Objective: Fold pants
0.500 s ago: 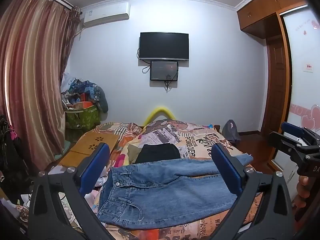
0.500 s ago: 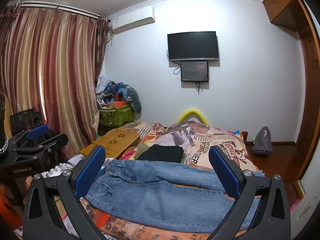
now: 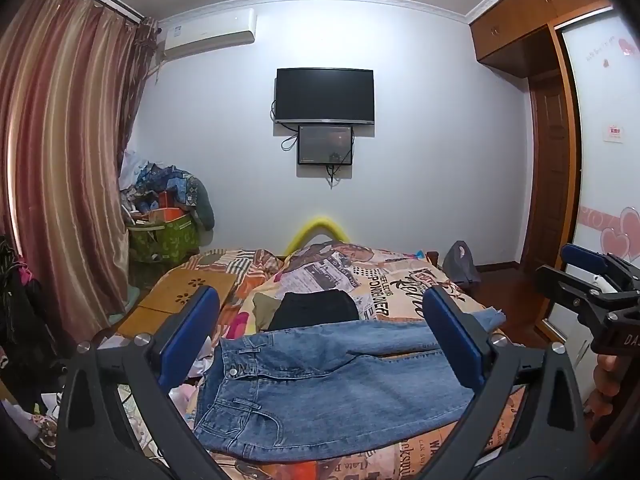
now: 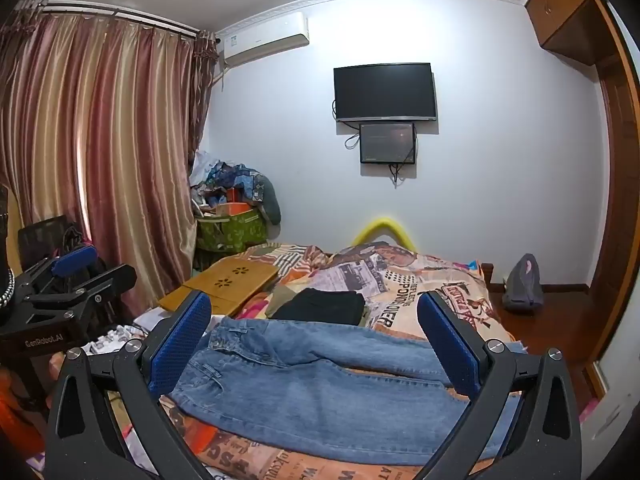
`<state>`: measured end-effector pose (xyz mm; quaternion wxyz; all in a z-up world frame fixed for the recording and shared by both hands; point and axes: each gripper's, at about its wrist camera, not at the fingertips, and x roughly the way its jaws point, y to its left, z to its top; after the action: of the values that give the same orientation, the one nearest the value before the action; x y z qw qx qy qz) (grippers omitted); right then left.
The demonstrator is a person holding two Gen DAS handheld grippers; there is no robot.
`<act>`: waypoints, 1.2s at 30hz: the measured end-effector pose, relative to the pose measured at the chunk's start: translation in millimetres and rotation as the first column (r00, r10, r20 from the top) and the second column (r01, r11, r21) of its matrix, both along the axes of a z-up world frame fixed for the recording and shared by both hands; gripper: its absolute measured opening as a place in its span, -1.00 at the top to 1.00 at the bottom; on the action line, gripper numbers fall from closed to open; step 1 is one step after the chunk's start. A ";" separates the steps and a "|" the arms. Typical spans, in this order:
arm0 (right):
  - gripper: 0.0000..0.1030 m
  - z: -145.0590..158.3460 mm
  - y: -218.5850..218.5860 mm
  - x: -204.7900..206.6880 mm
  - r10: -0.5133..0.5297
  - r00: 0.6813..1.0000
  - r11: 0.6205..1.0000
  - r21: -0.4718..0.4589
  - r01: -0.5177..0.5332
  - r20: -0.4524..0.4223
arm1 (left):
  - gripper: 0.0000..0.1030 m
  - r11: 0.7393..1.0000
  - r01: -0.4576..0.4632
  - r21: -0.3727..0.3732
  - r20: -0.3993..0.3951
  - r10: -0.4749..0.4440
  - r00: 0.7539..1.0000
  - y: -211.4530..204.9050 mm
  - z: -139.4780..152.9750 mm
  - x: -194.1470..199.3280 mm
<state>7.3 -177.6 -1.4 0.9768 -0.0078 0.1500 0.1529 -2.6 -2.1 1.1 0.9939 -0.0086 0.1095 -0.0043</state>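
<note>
- The blue jeans (image 3: 332,384) are spread flat on the near part of the bed, on a patterned quilt (image 3: 400,280); they are laid crosswise to both cameras, so the long axis runs left to right.
- The waistband, with its button (image 3: 231,371), is found at the left end, and the frayed hems (image 3: 490,317) at the right end, near the bed's right edge.
- A folded black garment (image 3: 316,310) is seen just behind the jeans.
- The left gripper (image 3: 320,340) is held ahead of and above the waistband half; its jaws are spread wide, with nothing pinched.
- The right gripper (image 4: 316,344) is held over the leg half, equally spread and empty.
- Judged from this, the waistband is nearer the left hand, the hems nearer the right.
</note>
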 end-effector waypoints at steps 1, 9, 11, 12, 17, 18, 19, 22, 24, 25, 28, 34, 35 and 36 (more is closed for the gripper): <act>-0.99 0.8 -1.4 0.4 -0.002 1.000 1.000 -0.002 0.002 0.001 | -0.99 1.000 0.002 -0.002 -0.001 -0.002 1.000 1.0 0.5 0.3; -0.99 1.7 -1.8 1.7 -0.007 1.000 1.000 -0.001 0.007 -0.001 | -0.99 1.000 0.004 -0.003 -0.007 -0.004 1.000 1.6 -1.4 3.8; -0.99 2.5 -1.5 0.8 -0.007 1.000 1.000 -0.001 0.007 0.000 | -0.99 1.000 0.004 -0.004 -0.011 -0.004 1.000 1.2 -1.3 4.3; -0.99 2.1 -1.4 0.8 -0.008 1.000 1.000 0.000 0.008 0.000 | -0.99 1.000 0.003 -0.005 -0.013 -0.003 1.000 1.6 -1.1 5.1; -0.99 3.1 -1.6 0.0 -0.001 1.000 1.000 0.008 0.001 0.005 | -0.99 1.000 0.000 -0.004 -0.011 0.000 1.000 2.7 -2.4 5.4; -0.99 3.2 -1.1 -0.4 0.000 1.000 1.000 0.007 0.000 0.007 | -0.99 1.000 -0.001 -0.005 -0.012 0.001 1.000 2.8 -2.6 5.8; -0.99 3.1 -0.3 -0.4 0.001 1.000 1.000 0.006 -0.001 0.008 | -0.99 1.000 -0.001 -0.006 -0.013 0.001 1.000 2.9 -2.7 6.2; -0.99 3.7 1.3 -0.8 0.006 1.000 1.000 0.008 -0.006 0.010 | -0.99 1.000 0.000 -0.004 -0.011 0.000 1.000 2.4 -3.5 6.5; -0.99 2.9 0.9 0.1 0.010 1.000 1.000 0.010 -0.010 0.010 | -0.99 1.000 -0.001 -0.004 -0.011 0.001 1.000 2.7 -3.3 6.3; -0.99 2.9 0.8 0.2 0.012 1.000 1.000 0.010 -0.012 0.011 | -0.99 1.000 -0.001 -0.003 -0.011 0.001 1.000 3.1 -3.2 6.5; -0.99 3.7 1.1 -0.2 0.014 1.000 1.000 0.010 -0.014 0.016 | -0.99 1.000 -0.003 0.000 -0.010 0.003 1.000 3.3 -3.1 6.2; -0.99 3.1 1.2 0.6 0.019 1.000 1.000 0.016 -0.020 0.019 | -0.99 1.000 -0.005 -0.001 -0.003 0.005 1.000 2.0 -4.0 5.7; -0.99 2.6 1.3 0.8 0.021 1.000 1.000 0.016 -0.021 0.018 | -0.99 1.000 -0.006 0.000 -0.003 0.006 1.000 1.3 -3.4 5.6; -1.00 2.3 1.4 1.0 0.022 1.000 1.000 0.015 -0.022 0.017 | -0.99 1.000 -0.005 0.000 -0.003 0.005 1.000 1.2 -3.4 5.6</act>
<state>8.3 -176.3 0.9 0.9763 -0.0032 0.1405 0.1648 3.0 -0.9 -2.4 0.9938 -0.0088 0.1109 -0.0017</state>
